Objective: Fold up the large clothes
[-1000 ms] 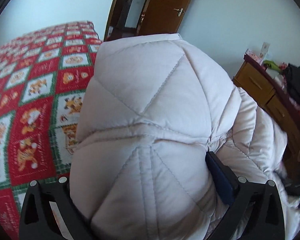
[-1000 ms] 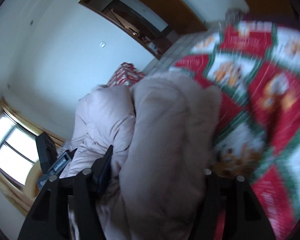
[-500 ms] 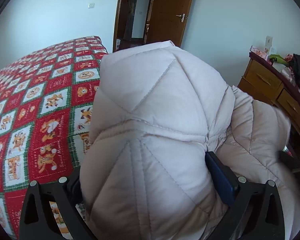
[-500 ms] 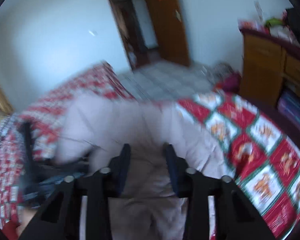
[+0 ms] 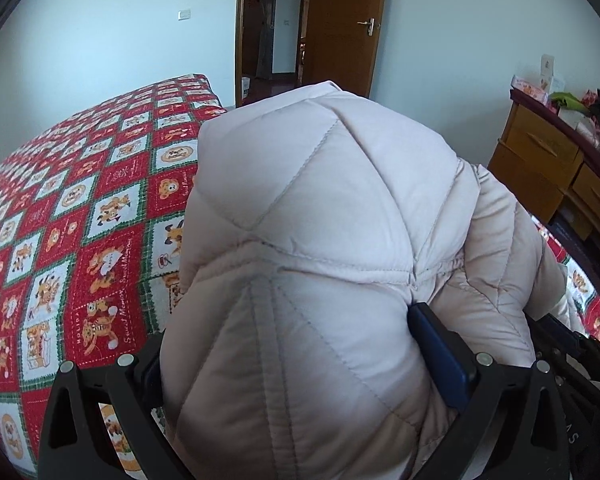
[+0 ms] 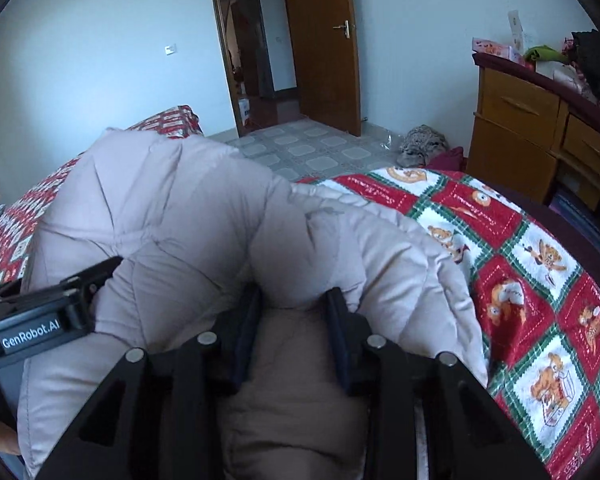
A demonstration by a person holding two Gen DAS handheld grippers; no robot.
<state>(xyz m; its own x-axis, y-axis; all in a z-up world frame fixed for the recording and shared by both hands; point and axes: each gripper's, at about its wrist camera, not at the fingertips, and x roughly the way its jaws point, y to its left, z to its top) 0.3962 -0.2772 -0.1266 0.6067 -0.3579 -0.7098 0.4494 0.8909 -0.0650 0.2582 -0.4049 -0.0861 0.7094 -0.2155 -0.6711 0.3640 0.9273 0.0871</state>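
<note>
Jacket (image 5: pixel 320 240) bulges between both your claws over the bed (image 5: pixel 80 208): left claw (image 5: pixel 284 340) and right claw (image 6: pixel 294 312) each pinch a thick fold. Folding looks half done; laying flat remains.

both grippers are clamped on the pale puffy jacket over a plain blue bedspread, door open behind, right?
Not quite: the bedspread is not plain blue but a red, white and green check with cartoon animals, as the left wrist view shows. The rest holds: the left gripper and right gripper both clamp the jacket, door open behind.
</note>
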